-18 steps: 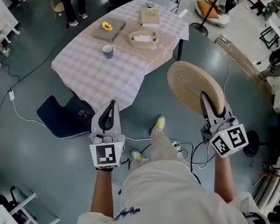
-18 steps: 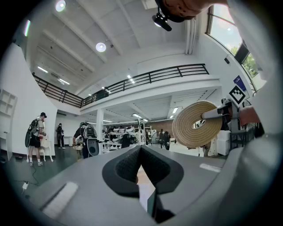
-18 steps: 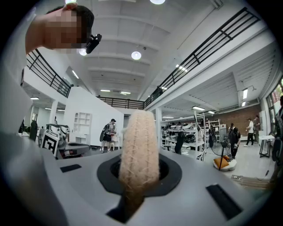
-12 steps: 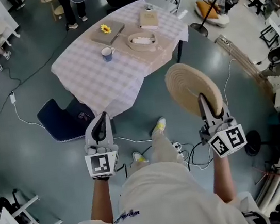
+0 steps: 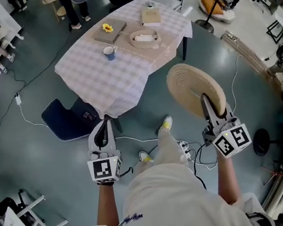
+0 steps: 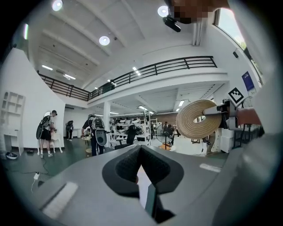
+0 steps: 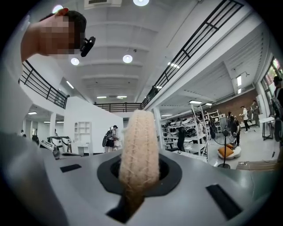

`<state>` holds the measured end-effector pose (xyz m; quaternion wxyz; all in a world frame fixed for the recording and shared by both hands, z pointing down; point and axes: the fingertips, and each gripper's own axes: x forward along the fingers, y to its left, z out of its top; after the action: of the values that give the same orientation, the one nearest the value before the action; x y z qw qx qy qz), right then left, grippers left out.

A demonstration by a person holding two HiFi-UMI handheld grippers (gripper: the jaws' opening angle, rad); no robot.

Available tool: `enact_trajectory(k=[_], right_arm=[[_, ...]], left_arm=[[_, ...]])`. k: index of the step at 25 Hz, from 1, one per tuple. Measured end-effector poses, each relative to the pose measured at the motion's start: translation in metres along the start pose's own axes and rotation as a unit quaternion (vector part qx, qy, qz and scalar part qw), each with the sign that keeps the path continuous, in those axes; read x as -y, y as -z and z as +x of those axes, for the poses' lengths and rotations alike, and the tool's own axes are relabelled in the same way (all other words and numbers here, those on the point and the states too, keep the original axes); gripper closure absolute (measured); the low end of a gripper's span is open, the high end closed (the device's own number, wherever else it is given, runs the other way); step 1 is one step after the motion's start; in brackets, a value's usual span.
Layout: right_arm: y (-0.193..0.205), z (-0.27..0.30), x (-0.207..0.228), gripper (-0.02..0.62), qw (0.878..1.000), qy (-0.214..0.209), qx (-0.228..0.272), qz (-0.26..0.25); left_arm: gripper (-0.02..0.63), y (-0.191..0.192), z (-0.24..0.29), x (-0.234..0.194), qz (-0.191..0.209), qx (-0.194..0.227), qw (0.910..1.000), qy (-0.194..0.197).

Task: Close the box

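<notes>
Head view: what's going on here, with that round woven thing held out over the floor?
A person stands a little way back from the table with a claw in each hand. The right claw is shut on the rim of a round woven lid, held on edge. The left claw is shut and empty. The woven box sits open on the table, not yet covered.
</notes>
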<state>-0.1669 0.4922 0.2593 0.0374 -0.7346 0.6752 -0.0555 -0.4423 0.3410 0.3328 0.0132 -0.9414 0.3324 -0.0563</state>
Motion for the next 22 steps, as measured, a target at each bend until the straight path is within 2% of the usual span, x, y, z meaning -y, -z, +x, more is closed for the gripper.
enact_trajectory(k=[7,10,16,20,22], right_arm=[[0.004,-0.002,-0.004,0.561,1.000,-0.006,-0.007,0.022],[0.004,0.005,-0.010,0.561,0.999,-0.009,-0.007,0.037],[0.008,0.010,-0.022,0.561,0.999,-0.021,-0.013,0.038],[0.003,0.013,-0.021,0.561,0.996,-0.020,-0.005,0.082],[0.000,0.013,-0.021,0.561,0.997,-0.020,-0.005,0.079]], left_arm=[[0.604,0.022,-0.028,-0.008,-0.020,-0.033,0.9989,-0.026],[0.604,0.021,-0.033,-0.019,-0.039,-0.031,0.9979,-0.042],[0.604,0.019,-0.034,-0.009,-0.029,-0.021,0.9990,-0.027],[0.604,0.022,-0.031,-0.008,-0.039,-0.021,0.9988,-0.021],[0.604,0.023,-0.027,-0.007,-0.040,-0.021,0.9989,-0.017]])
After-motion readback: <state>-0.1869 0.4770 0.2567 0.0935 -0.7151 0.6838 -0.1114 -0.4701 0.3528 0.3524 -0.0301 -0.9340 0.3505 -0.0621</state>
